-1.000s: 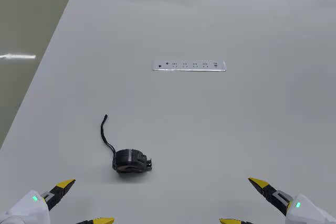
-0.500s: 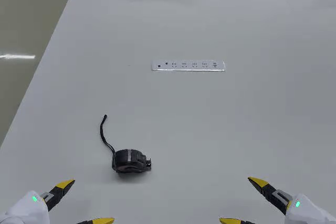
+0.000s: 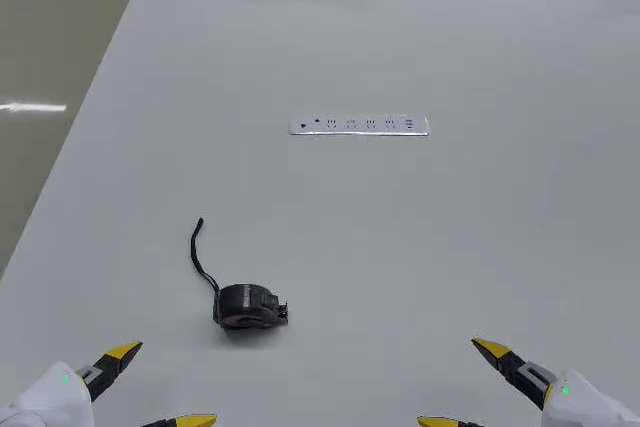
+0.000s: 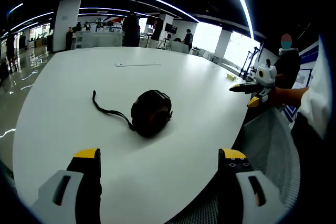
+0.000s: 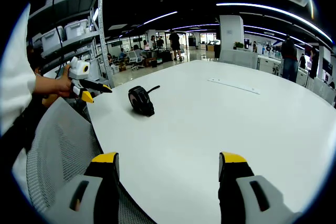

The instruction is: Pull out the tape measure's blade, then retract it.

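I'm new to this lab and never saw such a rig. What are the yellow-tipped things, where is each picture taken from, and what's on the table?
No robot here: a person holds a two-jaw gripper in each hand. The head view comes from a camera on the person's head, looking down at a white table; the left gripper and right gripper show at its bottom edge. The two round views come from cameras riding on the grippers, looking out between their yellow-tipped jaws. On the table lie a black tape measure with a cord strap, its blade not pulled out, and farther off a white power strip. Both grippers are open and hold nothing.
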Demonstrator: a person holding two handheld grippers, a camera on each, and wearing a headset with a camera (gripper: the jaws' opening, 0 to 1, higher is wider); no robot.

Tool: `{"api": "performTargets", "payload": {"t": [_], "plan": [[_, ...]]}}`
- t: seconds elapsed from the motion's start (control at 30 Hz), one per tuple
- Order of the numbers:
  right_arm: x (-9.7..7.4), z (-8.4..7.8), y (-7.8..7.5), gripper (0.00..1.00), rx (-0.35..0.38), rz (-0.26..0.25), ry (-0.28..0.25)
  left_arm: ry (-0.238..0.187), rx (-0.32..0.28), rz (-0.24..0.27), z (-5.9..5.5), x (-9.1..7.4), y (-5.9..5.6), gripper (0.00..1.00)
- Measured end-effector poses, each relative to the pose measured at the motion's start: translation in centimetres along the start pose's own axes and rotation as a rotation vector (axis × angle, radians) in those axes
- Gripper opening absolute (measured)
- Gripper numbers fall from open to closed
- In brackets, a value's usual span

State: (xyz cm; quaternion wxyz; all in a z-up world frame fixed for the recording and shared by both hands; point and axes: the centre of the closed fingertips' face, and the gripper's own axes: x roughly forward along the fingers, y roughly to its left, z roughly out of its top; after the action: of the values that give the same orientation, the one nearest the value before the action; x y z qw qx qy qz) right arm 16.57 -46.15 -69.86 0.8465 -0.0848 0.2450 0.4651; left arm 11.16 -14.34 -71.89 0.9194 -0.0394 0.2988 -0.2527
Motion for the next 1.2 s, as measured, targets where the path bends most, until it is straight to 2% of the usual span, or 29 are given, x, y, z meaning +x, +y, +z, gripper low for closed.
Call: {"api": "performTargets", "payload": {"t": [0.53, 1.2], "plan": [[0.2, -0.1, -0.2, 0.77, 0.002, 0.006, -0.005, 0.003, -0.001, 0.001, -0.1, 0.1, 0.1, 0.91], [0.8, -0.1, 0.1, 0.72, 0.002, 0.046, -0.015, -0.001, 0.020, -0.024, 0.8, 1.2, 0.4, 0.90]]}}
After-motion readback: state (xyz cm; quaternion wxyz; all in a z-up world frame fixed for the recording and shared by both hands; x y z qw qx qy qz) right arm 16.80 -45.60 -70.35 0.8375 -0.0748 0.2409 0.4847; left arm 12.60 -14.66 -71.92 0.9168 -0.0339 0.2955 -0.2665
